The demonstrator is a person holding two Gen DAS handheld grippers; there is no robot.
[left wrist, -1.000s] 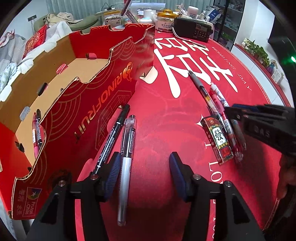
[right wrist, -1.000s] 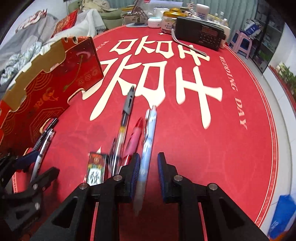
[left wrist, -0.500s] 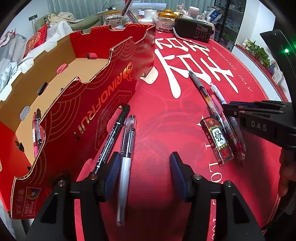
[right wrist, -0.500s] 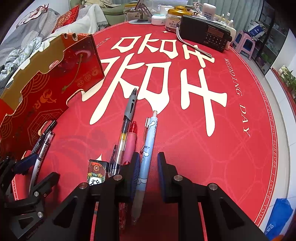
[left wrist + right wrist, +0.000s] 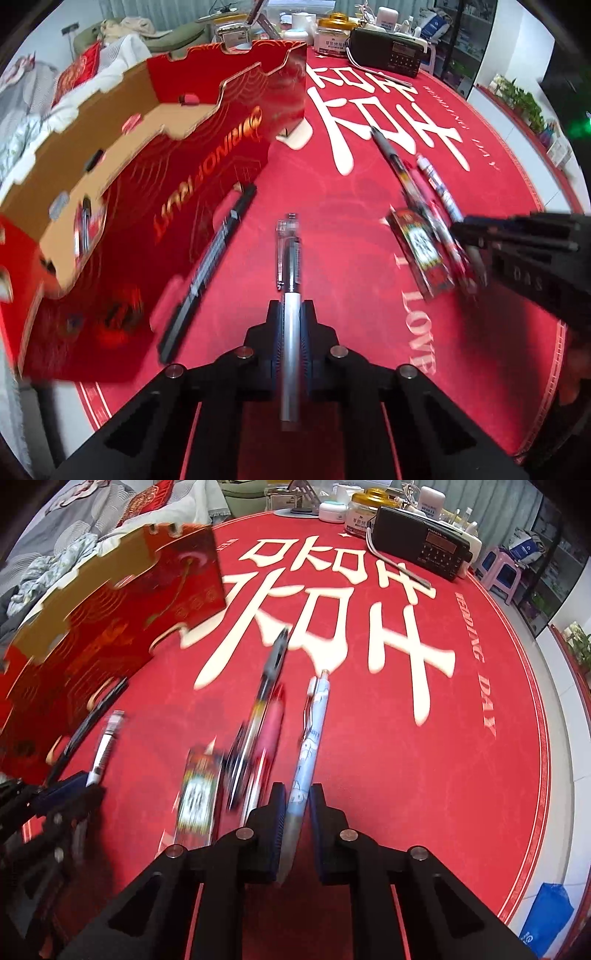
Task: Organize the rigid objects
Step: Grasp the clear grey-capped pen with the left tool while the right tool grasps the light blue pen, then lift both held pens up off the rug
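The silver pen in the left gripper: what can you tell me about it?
The silver pen has a matte metallic barrel and a clear plastic cap with a clip; a dark tip section shows through the cap. It lies lengthwise between the left gripper's dark pads, which are shut on its barrel, cap end pointing away from the camera over the red tablecloth. A black marker lies apart, beside the red box.

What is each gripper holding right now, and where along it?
Left gripper: silver pen with clear cap, gripped mid-barrel below the cap. Right gripper: light-blue patterned pen, gripped on its lower barrel.
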